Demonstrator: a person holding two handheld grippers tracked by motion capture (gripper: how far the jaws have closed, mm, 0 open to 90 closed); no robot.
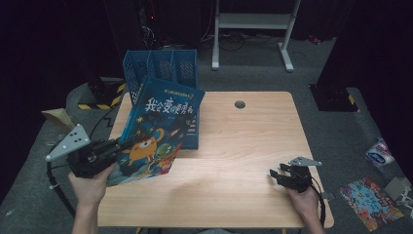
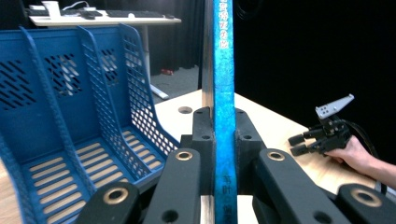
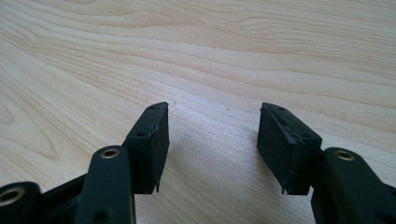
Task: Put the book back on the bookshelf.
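Our left gripper (image 1: 119,144) clamps the book (image 1: 155,130) by its lower edge, tilted above the table's (image 1: 243,146) left side, just before the blue file rack (image 1: 160,66). Our right gripper (image 3: 212,140) rests spread wide, holding nothing, over bare wood.

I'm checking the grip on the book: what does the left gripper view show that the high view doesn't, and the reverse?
Left gripper view alone: the left tool shut on the book's blue spine, seen edge-on, and the blue file rack's slotted compartment floors.

High view alone: the book's cartoon front cover, lifted and tilted in front of the rack.

Both: the wooden table and the right tool, open, resting near the table's edge.
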